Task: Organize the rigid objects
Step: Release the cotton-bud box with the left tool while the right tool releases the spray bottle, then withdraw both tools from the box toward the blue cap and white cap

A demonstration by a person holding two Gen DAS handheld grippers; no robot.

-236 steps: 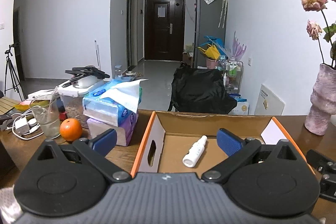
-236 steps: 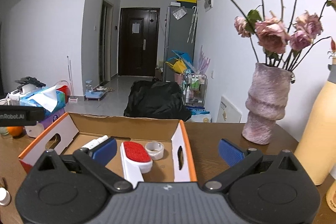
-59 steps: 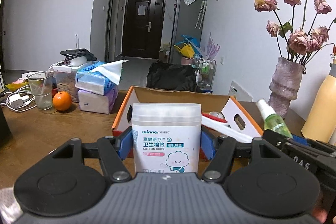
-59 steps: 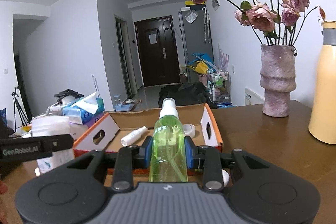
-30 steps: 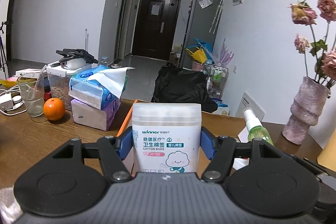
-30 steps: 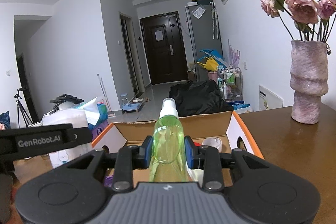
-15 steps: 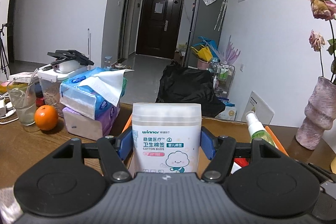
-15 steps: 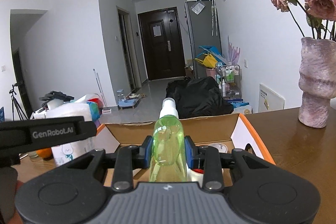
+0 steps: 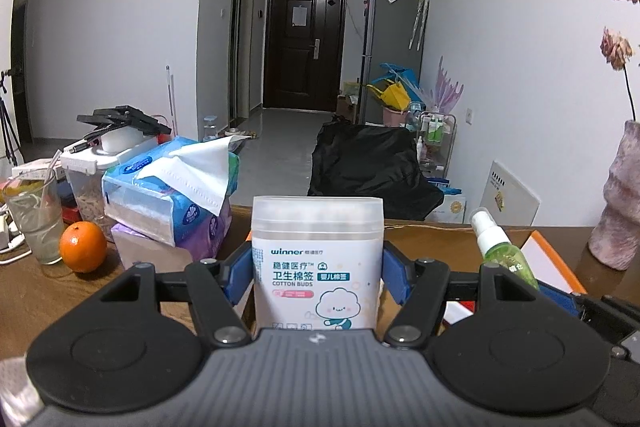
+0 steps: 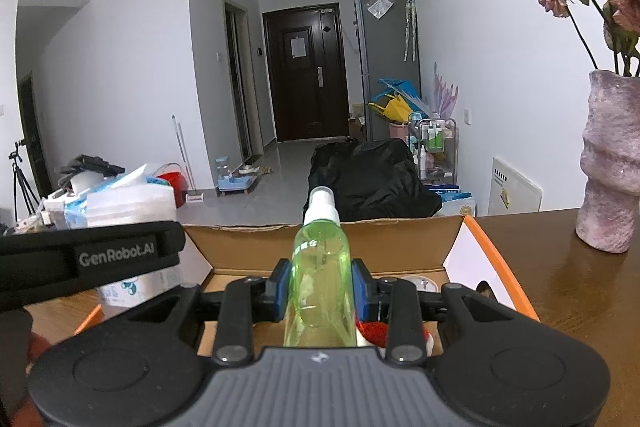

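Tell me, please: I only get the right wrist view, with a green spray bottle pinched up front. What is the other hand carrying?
Observer: The left gripper holds a white cotton buds box upright between its fingers, with a smiling cloud printed on the label.
Visitor: Cute! Is there anything on the table on that side?
Observer: An orange sits on the table, right beside a drinking glass.
Visitor: Anything else nearby?
Observer: Two tissue packs are stacked, blue on purple, with a sheet sticking out of the top one.
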